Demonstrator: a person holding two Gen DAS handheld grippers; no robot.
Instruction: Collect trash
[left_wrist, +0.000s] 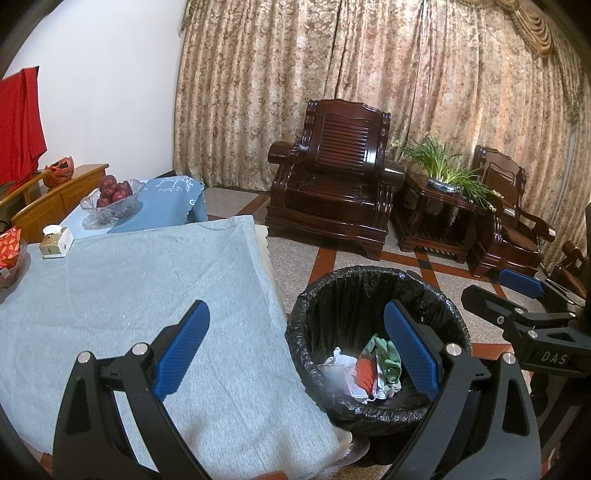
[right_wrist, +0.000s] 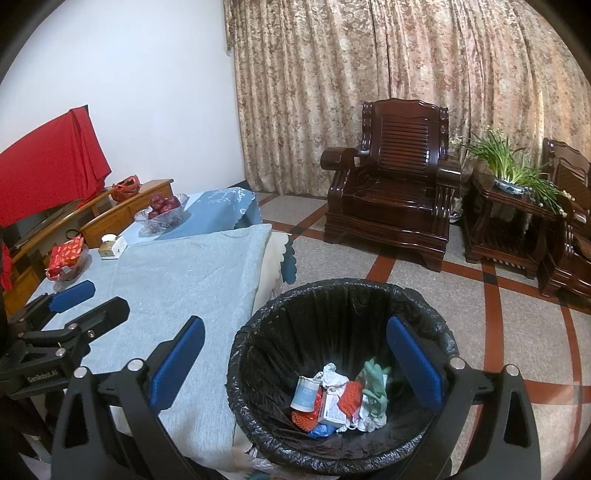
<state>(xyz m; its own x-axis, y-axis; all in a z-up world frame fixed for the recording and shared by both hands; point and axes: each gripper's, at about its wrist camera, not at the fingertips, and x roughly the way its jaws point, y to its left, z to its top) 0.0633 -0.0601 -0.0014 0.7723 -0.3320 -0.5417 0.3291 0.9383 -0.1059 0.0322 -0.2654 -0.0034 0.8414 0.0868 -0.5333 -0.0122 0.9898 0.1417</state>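
Observation:
A black-lined trash bin (left_wrist: 373, 284) (right_wrist: 347, 295) stands on the floor beside the table. Inside lie crumpled paper (right_wrist: 334, 374), a white-and-blue cup (right_wrist: 306, 393), a small box (right_wrist: 332, 408), red-orange netting (right_wrist: 349, 397) and green gloves (right_wrist: 375, 382) (left_wrist: 388, 360). My left gripper (left_wrist: 295, 349) is open over the table's right edge and the bin's left side, holding nothing. My right gripper (right_wrist: 295, 363) is open above the bin with nothing between its blue pads. Each gripper shows in the other's view: the right (left_wrist: 517, 291), the left (right_wrist: 81, 299).
The table wears a grey cloth (left_wrist: 147, 280) (right_wrist: 177, 280). At its far end sit a tissue box (left_wrist: 55, 242), a glass bowl of red fruit (left_wrist: 112, 199) and a red packet in a dish (right_wrist: 66, 256). Dark wooden armchairs (left_wrist: 332, 192) and a plant stand (left_wrist: 443, 206) line the curtain.

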